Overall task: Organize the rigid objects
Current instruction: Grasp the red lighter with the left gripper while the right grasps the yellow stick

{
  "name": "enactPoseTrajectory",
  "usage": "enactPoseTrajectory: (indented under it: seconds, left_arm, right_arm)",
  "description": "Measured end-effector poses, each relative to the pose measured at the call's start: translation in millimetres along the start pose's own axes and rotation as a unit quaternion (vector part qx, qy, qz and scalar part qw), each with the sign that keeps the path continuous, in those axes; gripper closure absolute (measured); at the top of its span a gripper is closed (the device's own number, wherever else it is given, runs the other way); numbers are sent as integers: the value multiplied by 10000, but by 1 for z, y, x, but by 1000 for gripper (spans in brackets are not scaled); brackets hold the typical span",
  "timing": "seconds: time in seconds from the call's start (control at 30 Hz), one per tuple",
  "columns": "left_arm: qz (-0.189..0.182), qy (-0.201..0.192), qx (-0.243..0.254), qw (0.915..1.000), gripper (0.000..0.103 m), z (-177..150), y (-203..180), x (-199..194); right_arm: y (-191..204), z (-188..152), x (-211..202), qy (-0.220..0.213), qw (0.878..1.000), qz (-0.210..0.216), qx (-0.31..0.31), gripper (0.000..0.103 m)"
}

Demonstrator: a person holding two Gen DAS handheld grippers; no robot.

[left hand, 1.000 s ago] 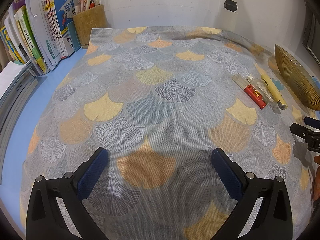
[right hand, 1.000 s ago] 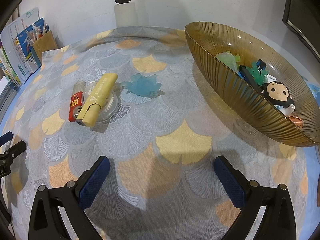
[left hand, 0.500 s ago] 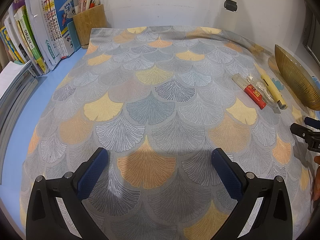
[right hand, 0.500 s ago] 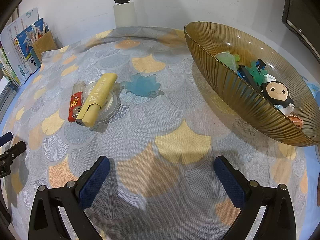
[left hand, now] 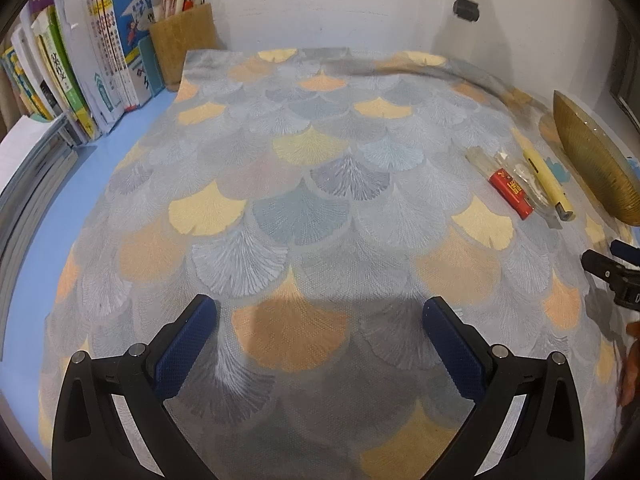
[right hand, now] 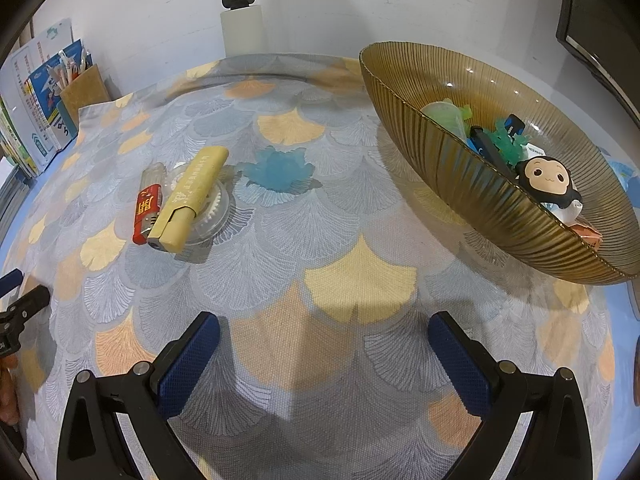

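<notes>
A red lighter (right hand: 146,212), a yellow utility knife (right hand: 187,196) lying across a clear round tape dispenser (right hand: 214,210), and a translucent blue flower-shaped piece (right hand: 278,170) lie on the patterned cloth. An amber ribbed glass bowl (right hand: 472,184) at the right holds a monkey toy (right hand: 550,182) and several small items. My right gripper (right hand: 324,354) is open and empty, hovering near the cloth's front. My left gripper (left hand: 320,334) is open and empty over bare cloth. In the left wrist view the lighter (left hand: 511,194), knife (left hand: 546,180) and bowl (left hand: 592,168) sit far right.
Books (left hand: 72,80) and a woven pen holder (left hand: 182,44) stand at the back left. A stack of papers (left hand: 28,168) lies at the left edge. A white wall runs behind. The right gripper's finger (left hand: 612,272) shows at the left view's right edge.
</notes>
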State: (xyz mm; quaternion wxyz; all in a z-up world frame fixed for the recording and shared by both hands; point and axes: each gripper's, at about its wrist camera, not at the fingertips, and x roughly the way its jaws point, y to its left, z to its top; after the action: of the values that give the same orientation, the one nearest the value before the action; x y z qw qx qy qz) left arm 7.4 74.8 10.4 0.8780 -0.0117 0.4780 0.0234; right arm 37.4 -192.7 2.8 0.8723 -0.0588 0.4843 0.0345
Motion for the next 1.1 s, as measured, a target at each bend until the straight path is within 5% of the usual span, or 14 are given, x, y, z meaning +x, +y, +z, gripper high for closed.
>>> enactPoseTrajectory:
  seconds: [0.2, 0.3, 0.33, 0.43, 0.6, 0.8, 1.03, 1.1]
  left_arm:
    - [-1139, -103, -244, 9931, 1, 20, -25, -15]
    - [-1588, -137, -143, 9871, 1, 44, -45, -12]
    - [-1566, -134, -137, 9875, 1, 50, -49, -10]
    - [-1407, -111, -195, 9898, 2, 64, -53, 0]
    - [-1143, -123, 39, 9934, 5, 69, -62, 9]
    - [-1282, -6, 134, 9917, 12, 73, -76, 22]
    - [-1092, 38, 504, 9927, 22, 73, -119, 36]
    - [-1292, 30, 418, 9907, 39, 75, -120, 36]
  right_arm:
    - [-1, 5, 0, 288, 9994, 145, 97, 1]
    - [4, 15, -20, 6, 9943, 1017, 309, 5]
    - [9, 21, -26, -112, 9944, 1015, 284, 7]
    - [24, 38, -30, -204, 9954, 924, 145, 39]
    - [41, 55, -9, -87, 9953, 966, 11, 47]
    - [50, 58, 13, -34, 9941, 1081, -56, 76]
    - [10, 41, 5, -47, 9958, 901, 166, 78]
    - [6, 36, 6, 9, 9954, 938, 185, 78]
